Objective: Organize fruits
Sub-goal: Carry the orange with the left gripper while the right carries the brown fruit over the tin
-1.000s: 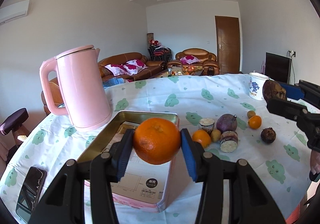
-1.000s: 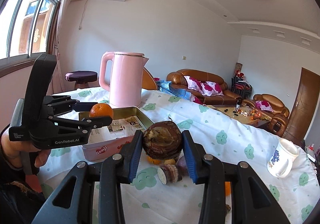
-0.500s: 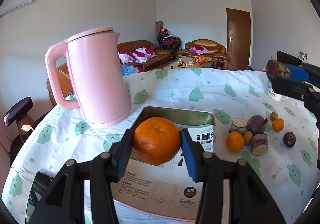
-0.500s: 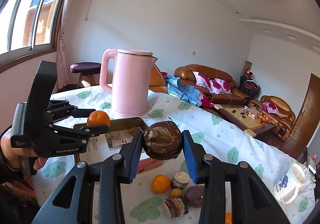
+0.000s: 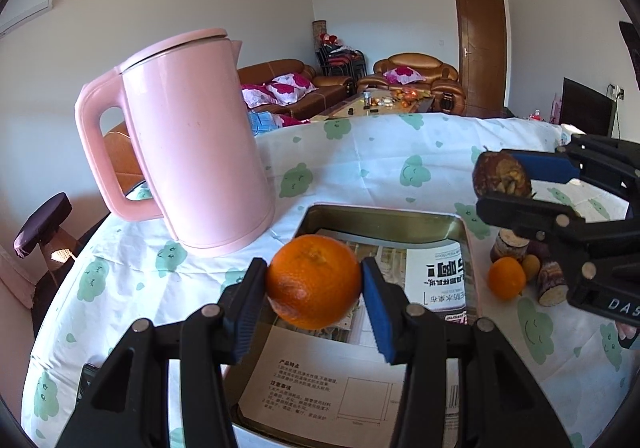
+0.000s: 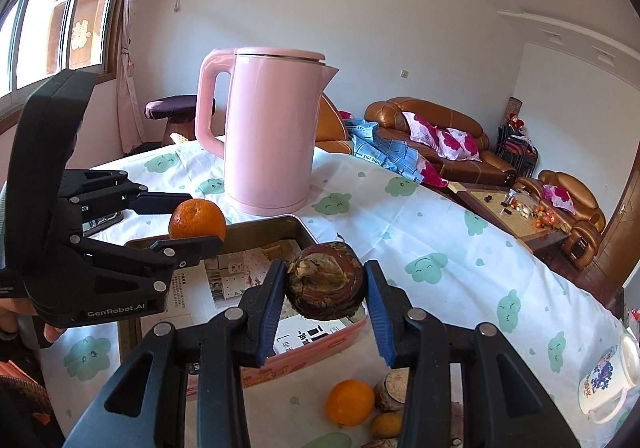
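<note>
From the left wrist view, the left gripper (image 5: 314,286) is closed on an orange (image 5: 314,282), its blue pads pressing both sides of the fruit. The orange hangs above the near half of a metal tin (image 5: 384,217) that is lined with printed paper (image 5: 434,278). The tin sits on a bench covered by a white cloth with green cloud faces (image 5: 384,163). A pink kettle (image 5: 192,143) stands upright on the bench, just left of the tin's far corner. At the right, the right gripper (image 5: 502,183) reaches in holding a brown, rough-skinned fruit (image 5: 500,175) above the tin's far right corner. Right of the tin, on the cloth, lie a loose orange (image 5: 506,278) and several small brownish and purple fruits (image 5: 554,282), partly hidden by the right gripper's body.

From the right wrist view, the right gripper (image 6: 326,290) is clamped on the brown fruit (image 6: 326,280), pads tight against both sides, with the fruit held over the tin's (image 6: 280,226) near right edge. The left gripper (image 6: 196,226) comes in from the left, carrying the orange (image 6: 196,219) over the tin's far left part; fingers of a hand (image 6: 50,334) show beneath its body. The kettle (image 6: 268,131) stands beyond the tin. Near the bottom edge, the loose orange (image 6: 348,402) and smaller fruits (image 6: 386,424) lie on the cloth (image 6: 404,215). A white mug with blue print (image 6: 608,378) lies at the far right.
</note>
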